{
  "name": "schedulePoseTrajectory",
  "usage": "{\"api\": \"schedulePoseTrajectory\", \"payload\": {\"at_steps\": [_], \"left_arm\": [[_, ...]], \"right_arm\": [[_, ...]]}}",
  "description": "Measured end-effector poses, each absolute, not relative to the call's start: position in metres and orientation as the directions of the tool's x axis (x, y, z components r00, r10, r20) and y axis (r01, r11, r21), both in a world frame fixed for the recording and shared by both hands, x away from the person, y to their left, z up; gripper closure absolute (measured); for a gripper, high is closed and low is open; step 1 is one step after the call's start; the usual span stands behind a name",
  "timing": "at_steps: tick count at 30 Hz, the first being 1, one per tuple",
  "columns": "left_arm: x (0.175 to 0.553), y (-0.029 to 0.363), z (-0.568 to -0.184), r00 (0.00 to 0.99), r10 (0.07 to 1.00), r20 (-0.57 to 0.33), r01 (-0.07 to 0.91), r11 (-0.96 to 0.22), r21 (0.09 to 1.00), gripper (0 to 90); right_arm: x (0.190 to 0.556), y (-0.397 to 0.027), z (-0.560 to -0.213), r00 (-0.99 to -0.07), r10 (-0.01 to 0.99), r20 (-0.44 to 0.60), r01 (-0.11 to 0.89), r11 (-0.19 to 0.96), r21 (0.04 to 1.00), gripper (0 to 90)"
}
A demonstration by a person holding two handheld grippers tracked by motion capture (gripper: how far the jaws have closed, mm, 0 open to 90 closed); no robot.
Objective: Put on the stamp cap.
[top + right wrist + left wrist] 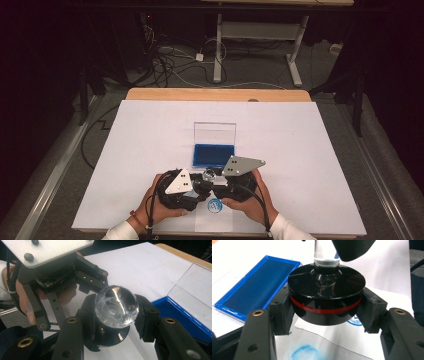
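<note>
A round stamp [209, 175] with a black base [327, 290], a red ring and a clear knob [116, 306] hangs just above the white sheet [280, 150], near its front edge. My left gripper [326, 311] is shut on the black base, one pad on each side. My right gripper [116, 312] is shut on the clear knob from the other side, its jaw tip [352, 248] showing beside the handle. In the high view, the left gripper [200, 184] and right gripper [216, 179] meet nose to nose at the stamp. A blue ink pad [214, 154] lies just beyond.
The ink pad's clear lid [215, 133] stands open behind it. A round blue print [215, 204] marks a small paper under the hands, and a smeared blue print [305, 353] lies below the stamp. The wooden table edge [215, 94] runs along the back.
</note>
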State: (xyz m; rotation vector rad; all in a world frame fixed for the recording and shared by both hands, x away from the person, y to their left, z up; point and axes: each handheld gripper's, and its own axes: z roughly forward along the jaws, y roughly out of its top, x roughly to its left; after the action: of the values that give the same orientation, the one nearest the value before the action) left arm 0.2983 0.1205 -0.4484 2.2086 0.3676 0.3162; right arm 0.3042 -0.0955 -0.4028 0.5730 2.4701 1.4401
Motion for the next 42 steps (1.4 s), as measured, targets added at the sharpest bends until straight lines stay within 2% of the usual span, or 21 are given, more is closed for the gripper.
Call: {"api": "schedulePoseTrajectory", "payload": {"at_steps": [6,17,34,42], "left_arm": [[0.299,0.121,-0.451,0.921,0.375,0.103,0.155,-0.597,0.787,35.5],[0.3,0.116,-0.458,0.904,0.408,0.126,0.172,-0.618,0.767,20.2],[0.299,0.129,-0.459,0.9,0.402,0.169,0.136,-0.626,0.768,18.2],[0.297,0.142,-0.454,0.881,0.434,0.189,0.135,-0.613,0.778,17.4]], "right_arm": [[0.304,-0.097,-0.402,-0.897,0.442,-0.001,0.217,0.442,0.87,57.1],[0.304,-0.103,-0.397,-0.893,0.449,-0.004,0.207,0.42,0.884,57.1],[0.304,-0.119,-0.383,-0.881,0.472,-0.02,0.189,0.39,0.901,57.1],[0.305,-0.123,-0.382,-0.878,0.478,-0.023,0.192,0.396,0.898,57.1]]}}
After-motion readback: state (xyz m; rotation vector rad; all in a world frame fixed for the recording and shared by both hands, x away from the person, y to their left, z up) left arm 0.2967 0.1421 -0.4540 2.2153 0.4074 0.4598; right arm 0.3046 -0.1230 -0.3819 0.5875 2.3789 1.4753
